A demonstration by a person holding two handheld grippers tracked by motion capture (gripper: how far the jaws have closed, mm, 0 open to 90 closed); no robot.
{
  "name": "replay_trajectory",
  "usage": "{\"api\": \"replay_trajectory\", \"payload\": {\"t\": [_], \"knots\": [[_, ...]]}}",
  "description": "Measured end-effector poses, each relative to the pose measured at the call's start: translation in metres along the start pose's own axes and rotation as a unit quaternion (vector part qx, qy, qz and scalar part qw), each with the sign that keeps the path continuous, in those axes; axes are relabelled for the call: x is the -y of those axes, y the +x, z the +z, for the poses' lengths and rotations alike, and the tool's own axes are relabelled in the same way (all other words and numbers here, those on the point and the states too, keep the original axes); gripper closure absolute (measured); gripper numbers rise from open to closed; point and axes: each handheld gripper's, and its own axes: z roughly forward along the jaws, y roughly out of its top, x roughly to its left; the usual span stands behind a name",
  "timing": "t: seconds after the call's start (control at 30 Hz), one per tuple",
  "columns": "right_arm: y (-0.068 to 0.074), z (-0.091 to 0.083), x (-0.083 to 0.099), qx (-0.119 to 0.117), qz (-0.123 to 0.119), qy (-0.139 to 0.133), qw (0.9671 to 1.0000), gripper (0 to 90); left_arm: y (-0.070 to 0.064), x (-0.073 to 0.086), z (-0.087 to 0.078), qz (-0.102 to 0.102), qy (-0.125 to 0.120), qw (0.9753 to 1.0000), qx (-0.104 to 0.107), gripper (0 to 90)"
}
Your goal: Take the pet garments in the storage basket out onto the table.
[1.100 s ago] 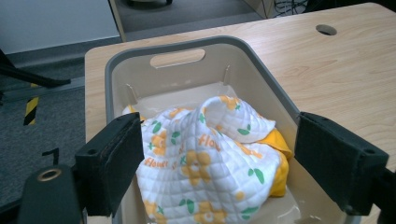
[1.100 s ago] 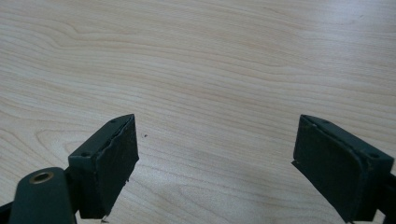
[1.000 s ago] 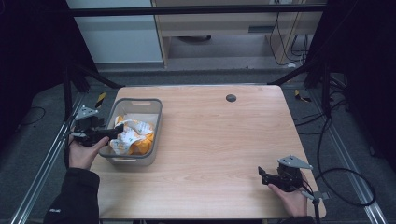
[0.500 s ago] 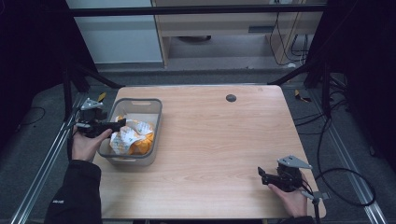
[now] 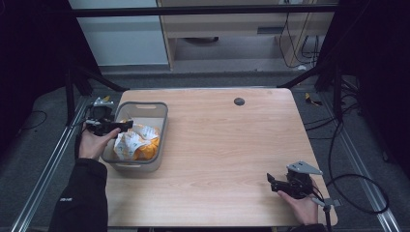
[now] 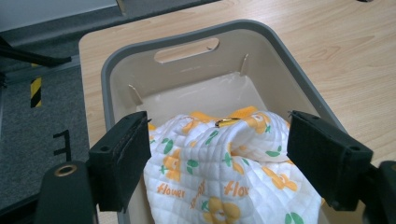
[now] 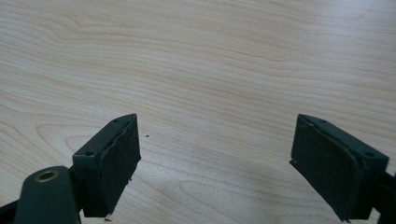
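High view: a person is sitting at a light wooden bench [image 5: 217, 145], forearms entering from the bottom edge. The left tongs [image 5: 126, 123] are hovering at the left rim of a grey bin [image 5: 145, 166], which is standing near the bench's left edge. A crumpled quilted cloth [image 5: 135, 144], white with orange flowers and green leaves, is lying inside the bin, toward its near end. The left hand [image 5: 93, 142] is gripping the tool body from beside the bin. The right tongs [image 5: 270, 179] are resting low over the near right corner of the bench, well apart from the bin, with the right hand [image 5: 300, 205] behind them. A small dark round spot [image 5: 239, 101] is showing on the far part of the bench.

Left gripper view: the left tongs [image 6: 217, 154] are standing wide, nothing between them, poised above the cloth [image 6: 224, 177]. The word "flower" is reading on the fabric. The bin's far wall is showing a handle slot [image 6: 187, 50], and the far floor of the bin is lying bare.

Right gripper view: the right tongs [image 7: 215, 158] are spread wide over bare wood grain [image 7: 210, 56], holding nothing.
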Motion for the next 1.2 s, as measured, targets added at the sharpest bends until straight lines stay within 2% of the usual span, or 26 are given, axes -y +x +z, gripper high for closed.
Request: {"api": "replay_trajectory", "payload": {"t": [0.3, 0.33, 0.57, 0.67, 0.83, 1.07, 1.2], "knots": [[0.001, 0.001, 0.0, -0.001, -0.007, 0.001, 1.0, 16.1, 0.001, -0.002, 0.008, 0.012, 0.03, 0.9994, 0.007, 25.1], [0.001, 0.001, 0.0, -0.002, -0.009, 0.002, 1.0, 16.4, 0.0, -0.002, 0.011, 0.017, 0.041, 0.999, 0.009, 25.6], [0.002, 0.001, 0.0, -0.005, -0.007, 0.005, 0.9999, 16.5, -0.001, -0.001, 0.018, 0.024, 0.061, 0.9977, 0.012, 30.0], [0.002, 0.003, 0.0, -0.004, -0.012, 0.008, 0.9999, 16.5, -0.001, -0.001, 0.022, 0.026, 0.076, 0.9965, 0.022, 32.7], [0.003, 0.003, 0.0, -0.008, -0.013, 0.01, 0.9998, 16.7, -0.001, 0.001, 0.027, 0.032, 0.088, 0.9954, 0.021, 35.6], [0.002, 0.004, 0.001, -0.007, -0.018, 0.013, 0.9997, 16.8, -0.004, 0.004, 0.036, 0.036, 0.116, 0.9924, 0.019, 45.1], [0.002, 0.004, 0.001, -0.008, -0.019, 0.015, 0.9997, 16.8, -0.004, 0.006, 0.039, 0.036, 0.124, 0.9912, 0.027, 55.1]]}}
